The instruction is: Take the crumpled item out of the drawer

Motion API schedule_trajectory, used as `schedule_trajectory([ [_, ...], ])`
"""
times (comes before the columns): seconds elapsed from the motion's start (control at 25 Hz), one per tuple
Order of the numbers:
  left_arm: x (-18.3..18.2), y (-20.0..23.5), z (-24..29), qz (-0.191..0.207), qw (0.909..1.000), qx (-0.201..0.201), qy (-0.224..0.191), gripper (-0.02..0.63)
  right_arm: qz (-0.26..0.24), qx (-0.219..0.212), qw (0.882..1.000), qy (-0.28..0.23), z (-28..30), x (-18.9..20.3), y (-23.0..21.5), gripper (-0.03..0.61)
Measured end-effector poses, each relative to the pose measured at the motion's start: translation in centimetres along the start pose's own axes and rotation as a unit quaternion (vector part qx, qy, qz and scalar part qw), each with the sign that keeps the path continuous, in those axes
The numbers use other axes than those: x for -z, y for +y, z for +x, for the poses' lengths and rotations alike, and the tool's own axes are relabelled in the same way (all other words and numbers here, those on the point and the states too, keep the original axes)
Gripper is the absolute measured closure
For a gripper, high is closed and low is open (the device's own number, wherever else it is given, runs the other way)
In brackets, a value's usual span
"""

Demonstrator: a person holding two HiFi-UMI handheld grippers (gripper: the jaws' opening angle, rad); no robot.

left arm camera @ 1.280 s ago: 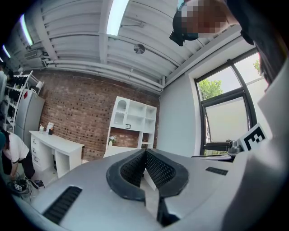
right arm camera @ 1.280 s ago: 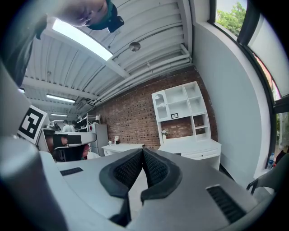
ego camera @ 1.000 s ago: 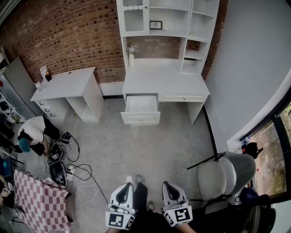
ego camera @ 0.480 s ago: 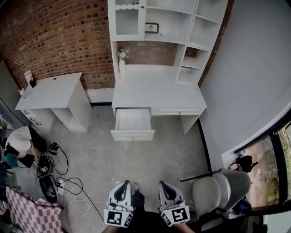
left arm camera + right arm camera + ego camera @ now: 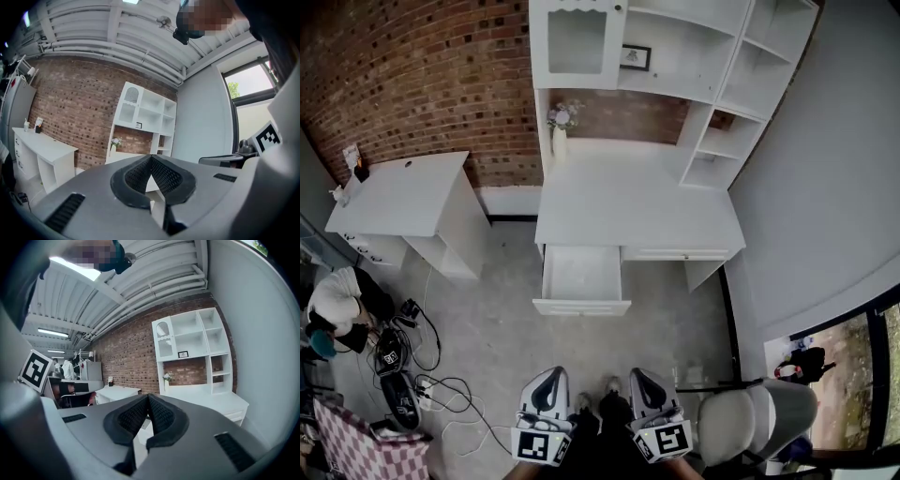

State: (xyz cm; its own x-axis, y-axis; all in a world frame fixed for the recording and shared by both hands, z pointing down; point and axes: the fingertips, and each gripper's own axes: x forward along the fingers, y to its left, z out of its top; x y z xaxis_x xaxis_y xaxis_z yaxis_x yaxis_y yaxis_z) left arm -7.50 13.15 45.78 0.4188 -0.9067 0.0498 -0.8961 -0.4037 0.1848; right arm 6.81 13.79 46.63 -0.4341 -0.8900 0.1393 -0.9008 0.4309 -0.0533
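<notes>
Now the desk (image 5: 628,202) and its open drawer (image 5: 581,307) looked closer, mid frame, so reaching could start soon. Left claw (image 5: 551,375) and right claw (image 5: 639,376), bottom middle, were pinched tight on nothing. The crumpled item was too small to see

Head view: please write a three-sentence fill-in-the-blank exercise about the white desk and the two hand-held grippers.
The white desk drawer stands ____.
In the head view, the white vase of flowers stands at the back ____ corner of the white desk.
The left hand-held gripper and the right hand-held gripper both have their jaws ____.
Missing words: open; left; shut.
</notes>
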Motion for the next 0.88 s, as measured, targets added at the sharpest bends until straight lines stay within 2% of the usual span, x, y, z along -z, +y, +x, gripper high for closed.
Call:
schedule_trajectory([
  [0.24, -0.4, 3.1, 8.9, 0.000, 0.9995, -0.030, 0.006, 0.589, 0.004, -0.034, 0.999, 0.009, 8.6, -0.2, -4.9, 0.565],
  [0.52, -2.9, 7.5, 19.6, 0.008, 0.9954, -0.095, -0.002, 0.589, -0.016, -0.089, 0.996, 0.001, 19.2, -2.2, -10.8, 0.565],
  [0.64, -3.5, 8.1, 23.1, 0.015, 0.9939, -0.109, -0.009, 0.589, -0.016, -0.109, 0.994, 0.000, 22.2, -2.5, -13.2, 0.565],
  [0.72, -2.9, 8.4, 25.3, 0.021, 0.9936, -0.111, 0.003, 0.589, -0.018, -0.117, 0.993, 0.002, 23.9, -2.2, -14.6, 0.565],
  [0.88, 0.3, 10.4, 28.9, 0.014, 0.9933, -0.103, 0.051, 0.589, -0.006, -0.120, 0.993, 0.013, 26.7, -1.8, -16.2, 0.565],
])
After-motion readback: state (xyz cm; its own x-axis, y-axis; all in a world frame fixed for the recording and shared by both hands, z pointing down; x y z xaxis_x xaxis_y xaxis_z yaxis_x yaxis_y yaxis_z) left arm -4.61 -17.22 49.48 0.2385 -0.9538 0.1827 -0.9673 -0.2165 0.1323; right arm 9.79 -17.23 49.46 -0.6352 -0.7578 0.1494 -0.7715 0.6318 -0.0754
